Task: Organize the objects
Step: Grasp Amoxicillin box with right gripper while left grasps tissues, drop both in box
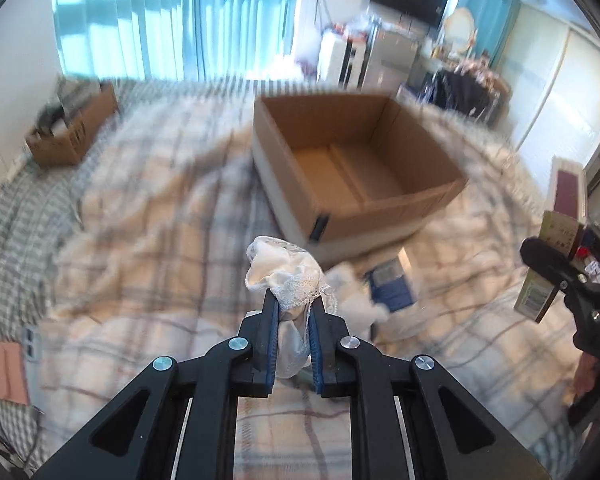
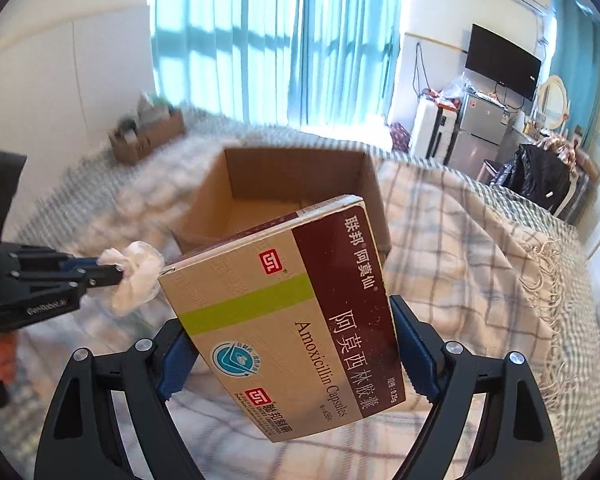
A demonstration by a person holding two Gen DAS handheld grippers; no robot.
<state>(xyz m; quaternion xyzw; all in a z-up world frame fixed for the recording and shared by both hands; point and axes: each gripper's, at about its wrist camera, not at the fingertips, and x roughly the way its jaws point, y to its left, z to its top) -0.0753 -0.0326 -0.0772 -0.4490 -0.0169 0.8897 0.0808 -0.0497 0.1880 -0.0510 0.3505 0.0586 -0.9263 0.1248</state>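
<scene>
Left hand-held gripper (image 1: 293, 304) pinches white lace cloth (image 1: 286, 270); right hand-held gripper (image 2: 296, 344) clamps medicine box (image 2: 292, 312) near cardboard box (image 1: 428, 196).

- A plaid blanket (image 1: 148, 208) covers the bed.
- Teal curtains (image 2: 260, 36) hang over the bright window at the far side.
- A black television (image 2: 502, 62) is mounted on the far right wall.
- A silver fridge (image 2: 482, 128) stands below the television.
- An oval mirror (image 2: 554, 100) sits right of the fridge.
</scene>
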